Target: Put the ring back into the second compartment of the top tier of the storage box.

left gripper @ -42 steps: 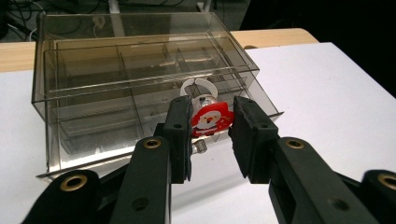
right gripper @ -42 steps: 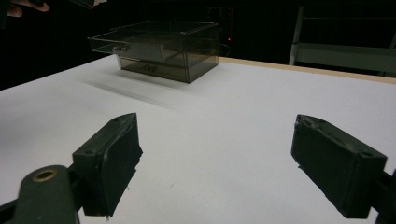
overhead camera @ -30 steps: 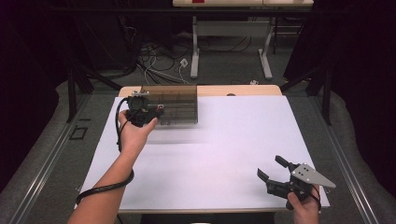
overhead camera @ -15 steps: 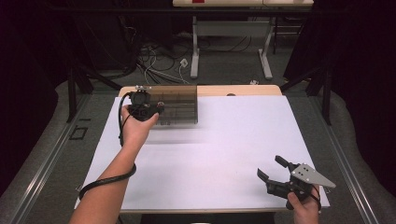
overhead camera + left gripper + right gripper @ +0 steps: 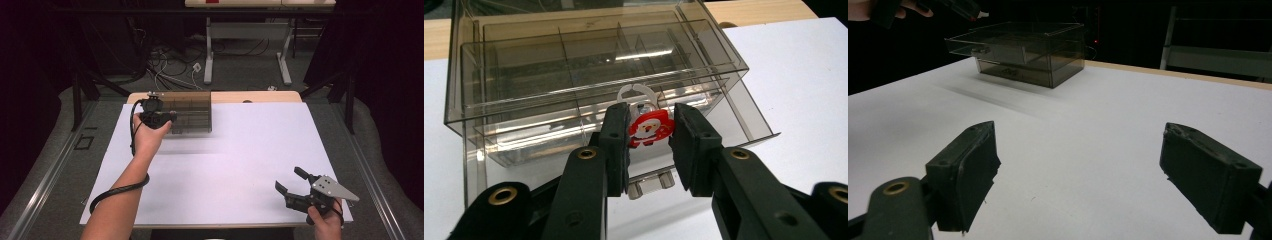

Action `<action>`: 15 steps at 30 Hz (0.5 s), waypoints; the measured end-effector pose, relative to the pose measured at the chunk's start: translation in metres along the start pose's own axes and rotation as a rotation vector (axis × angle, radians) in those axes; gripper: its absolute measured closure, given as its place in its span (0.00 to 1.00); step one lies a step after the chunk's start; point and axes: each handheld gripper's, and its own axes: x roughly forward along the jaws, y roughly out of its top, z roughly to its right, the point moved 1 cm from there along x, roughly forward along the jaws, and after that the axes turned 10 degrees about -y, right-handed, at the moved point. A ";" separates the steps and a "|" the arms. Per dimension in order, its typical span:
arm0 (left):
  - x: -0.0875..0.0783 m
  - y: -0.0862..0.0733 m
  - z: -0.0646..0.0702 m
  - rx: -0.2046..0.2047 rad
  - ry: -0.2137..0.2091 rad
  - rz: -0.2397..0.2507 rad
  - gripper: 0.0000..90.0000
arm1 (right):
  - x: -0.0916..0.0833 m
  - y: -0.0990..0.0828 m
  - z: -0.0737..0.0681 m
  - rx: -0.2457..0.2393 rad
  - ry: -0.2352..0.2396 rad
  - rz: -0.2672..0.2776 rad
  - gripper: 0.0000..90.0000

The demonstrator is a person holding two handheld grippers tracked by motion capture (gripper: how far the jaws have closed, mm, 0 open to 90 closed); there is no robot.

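A small red-and-white Santa charm (image 5: 650,129) with a white loop on top is pinched between the pads of my left gripper (image 5: 649,145). It hangs over the pulled-out drawer (image 5: 744,117) of a smoky clear plastic box (image 5: 589,75) with several compartments. In the high view the left gripper (image 5: 170,126) sits at the front left of the box (image 5: 192,107), at the table's far left. My right gripper (image 5: 288,179) rests near the front right edge with its jaws wide apart and nothing between them. The right gripper (image 5: 1080,175) points across the table toward the box (image 5: 1028,55).
The white sheet (image 5: 240,160) covers the table, whose wooden edge (image 5: 260,96) shows behind the box. A black cable (image 5: 117,192) loops around the left forearm. Beyond the table are floor cables and metal table legs (image 5: 209,55).
The left hand has shifted only slightly at the box's front left, still gripping the charm. The right gripper has stayed where it was.
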 end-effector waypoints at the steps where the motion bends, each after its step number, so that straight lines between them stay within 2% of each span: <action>1: 0.002 -0.001 0.000 -0.006 0.004 0.008 0.76 | 0.000 0.000 0.000 0.000 -0.001 0.000 0.17; 15: 0.019 -0.007 -0.007 -0.028 0.015 -0.020 0.76 | 0.000 0.000 0.000 -0.003 0.003 -0.002 0.17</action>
